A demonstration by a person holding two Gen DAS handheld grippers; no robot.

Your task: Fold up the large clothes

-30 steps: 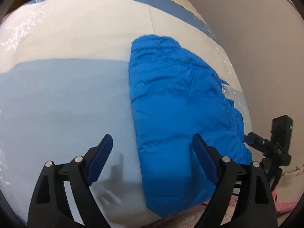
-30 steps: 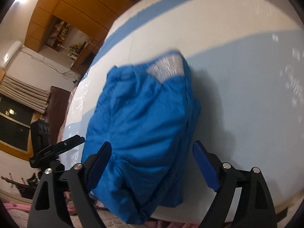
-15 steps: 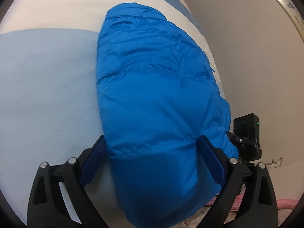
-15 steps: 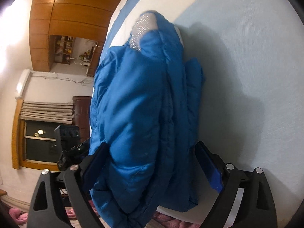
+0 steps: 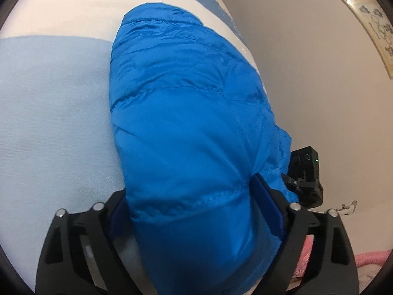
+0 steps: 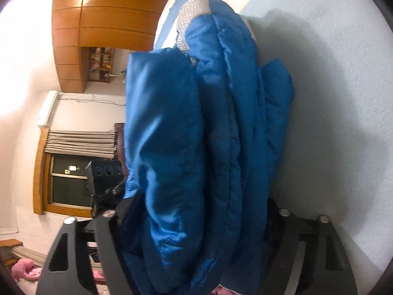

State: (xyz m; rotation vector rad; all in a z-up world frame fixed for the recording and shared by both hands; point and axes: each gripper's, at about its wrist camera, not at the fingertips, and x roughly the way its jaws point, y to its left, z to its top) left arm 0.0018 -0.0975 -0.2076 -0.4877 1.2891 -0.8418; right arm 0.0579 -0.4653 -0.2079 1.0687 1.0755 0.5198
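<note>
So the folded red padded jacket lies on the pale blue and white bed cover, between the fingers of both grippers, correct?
Not quite: the padded jacket is bright blue, not red, as the left wrist view shows. The rest holds: it lies folded on the pale blue and white bed cover, between the fingers of the left gripper and the right gripper.

The right tongs [image 6: 196, 223], jaws just closing, squeeze the folded blue jacket [image 6: 208, 135] on the bed [image 6: 331, 98].
</note>
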